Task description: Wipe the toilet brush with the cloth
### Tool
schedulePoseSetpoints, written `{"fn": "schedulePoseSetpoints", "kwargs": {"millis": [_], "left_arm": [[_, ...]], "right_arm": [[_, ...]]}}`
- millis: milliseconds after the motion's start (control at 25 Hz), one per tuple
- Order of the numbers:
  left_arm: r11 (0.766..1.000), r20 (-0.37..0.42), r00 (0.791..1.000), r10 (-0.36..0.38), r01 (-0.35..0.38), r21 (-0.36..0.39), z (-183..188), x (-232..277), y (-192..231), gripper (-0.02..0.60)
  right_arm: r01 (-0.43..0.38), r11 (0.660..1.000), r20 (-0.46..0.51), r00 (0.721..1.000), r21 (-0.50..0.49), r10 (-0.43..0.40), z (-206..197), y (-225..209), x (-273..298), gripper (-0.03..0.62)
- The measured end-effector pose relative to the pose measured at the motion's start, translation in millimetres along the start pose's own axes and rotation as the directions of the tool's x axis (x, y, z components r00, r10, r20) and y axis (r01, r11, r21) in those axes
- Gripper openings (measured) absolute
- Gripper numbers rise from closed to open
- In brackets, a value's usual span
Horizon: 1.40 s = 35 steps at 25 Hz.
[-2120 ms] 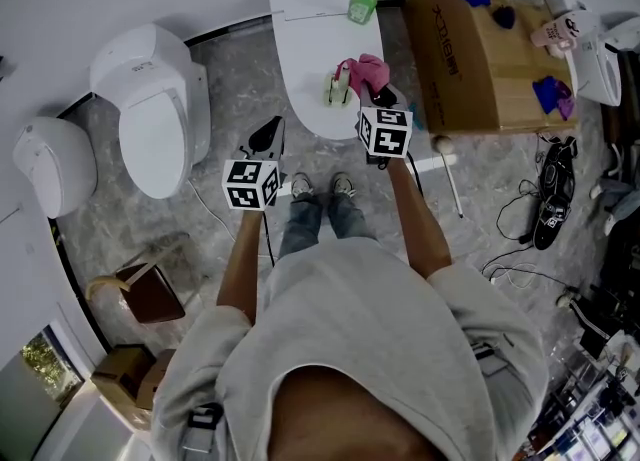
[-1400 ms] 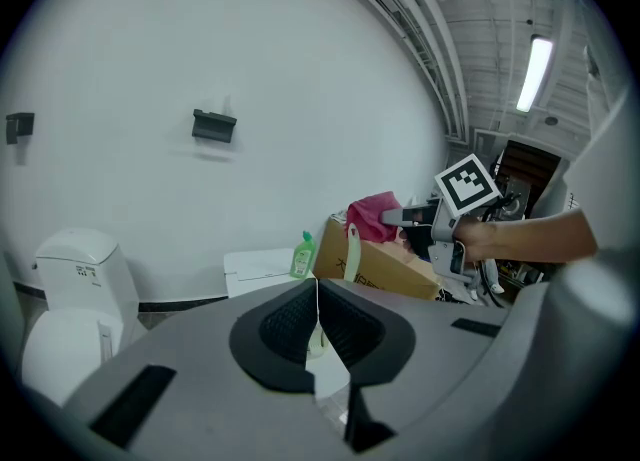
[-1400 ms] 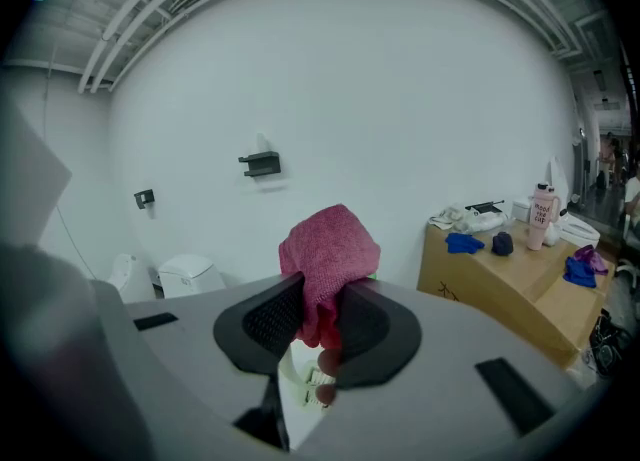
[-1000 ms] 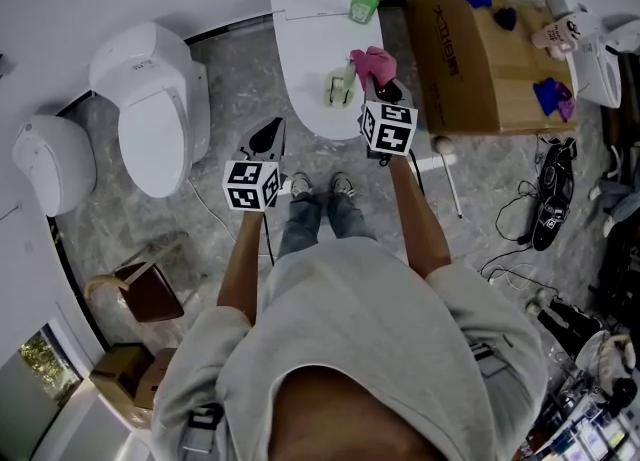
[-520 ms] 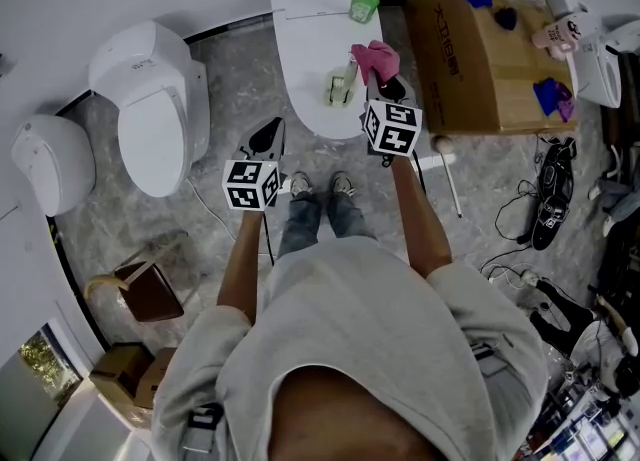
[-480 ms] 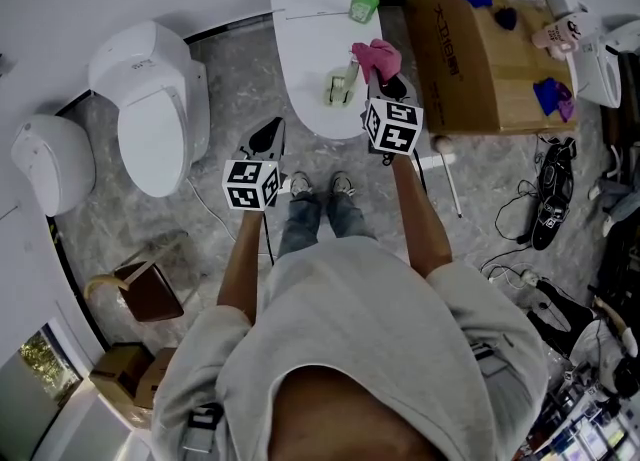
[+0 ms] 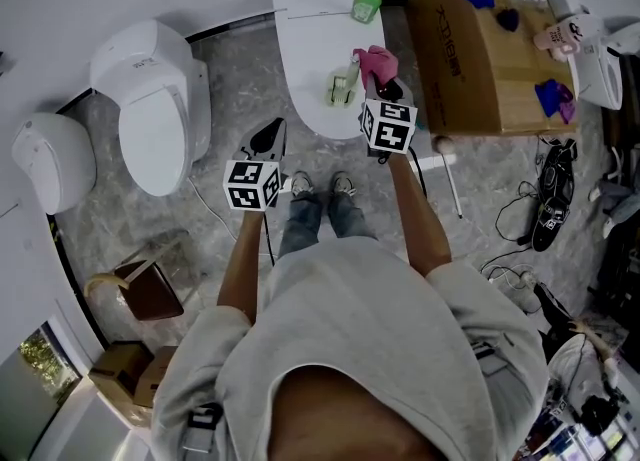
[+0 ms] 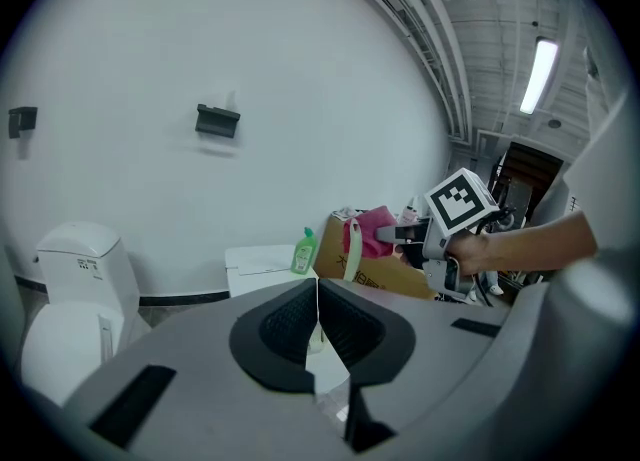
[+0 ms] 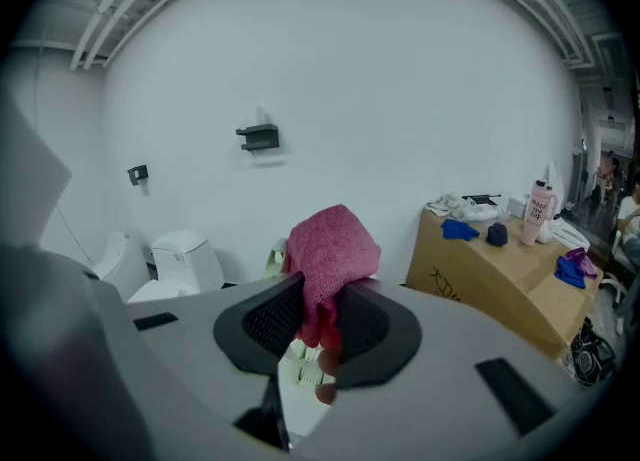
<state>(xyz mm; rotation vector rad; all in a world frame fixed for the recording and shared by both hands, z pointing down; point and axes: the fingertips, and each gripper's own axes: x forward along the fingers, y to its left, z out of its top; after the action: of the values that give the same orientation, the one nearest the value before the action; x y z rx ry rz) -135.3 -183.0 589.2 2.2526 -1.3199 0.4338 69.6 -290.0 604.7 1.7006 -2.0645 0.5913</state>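
- Your right gripper clamps the pink cloth over the toilet lid.
- The toilet brush stands in its holder on that lid.
- Your left gripper is closed on nothing.

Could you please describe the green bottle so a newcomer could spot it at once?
Start at the toilet just ahead of the person's feet. At its far end, beside the cardboard box, stands the bottle: bright green, unlike the pale brush and pink cloth.
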Motion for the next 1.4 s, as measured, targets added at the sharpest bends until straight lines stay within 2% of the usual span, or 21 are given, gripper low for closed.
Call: {"fn": "schedulePoseSetpoints", "kwargs": {"millis": [240, 560, 1080, 1240, 1400], "left_arm": [[1.000, -0.004, 1.000, -0.002, 0.002, -0.003, -0.2, -0.2, -1.8, 0.023], [1.000, -0.019, 1.000, 0.009, -0.009, -0.017, -9.5, -2.4, 0.5, 0.023], [0.999, -0.017, 1.000, 0.026, -0.027, -0.023, -8.4, -8.8, 16.1, 0.023], [1.000, -0.008, 1.000, 0.014, -0.014, -0.012, -1.2, -3.5, 16.2, 0.023], [1.000, 0.004, 1.000, -0.005, 0.005, 0.002, 7.9, 3.2, 10.3, 0.023]], "right_arm": [[-0.020, 0.999, -0.044, 0.999, -0.027, 0.019, -18.8, 11.7, 0.8, 0.091], [-0.032, 0.999, -0.144, 0.989, -0.034, 0.026, -64.8, 18.1, 9.1, 0.091], [-0.039, 0.999, -0.328, 0.944, -0.027, 0.028, -144.8, 12.1, 26.0, 0.091], [-0.041, 0.999, -0.330, 0.943, -0.024, 0.031, -148.3, 4.9, 15.4, 0.091], [-0.061, 0.998, -0.285, 0.956, 0.012, 0.062, -140.1, -1.5, -0.2, 0.091]]}}
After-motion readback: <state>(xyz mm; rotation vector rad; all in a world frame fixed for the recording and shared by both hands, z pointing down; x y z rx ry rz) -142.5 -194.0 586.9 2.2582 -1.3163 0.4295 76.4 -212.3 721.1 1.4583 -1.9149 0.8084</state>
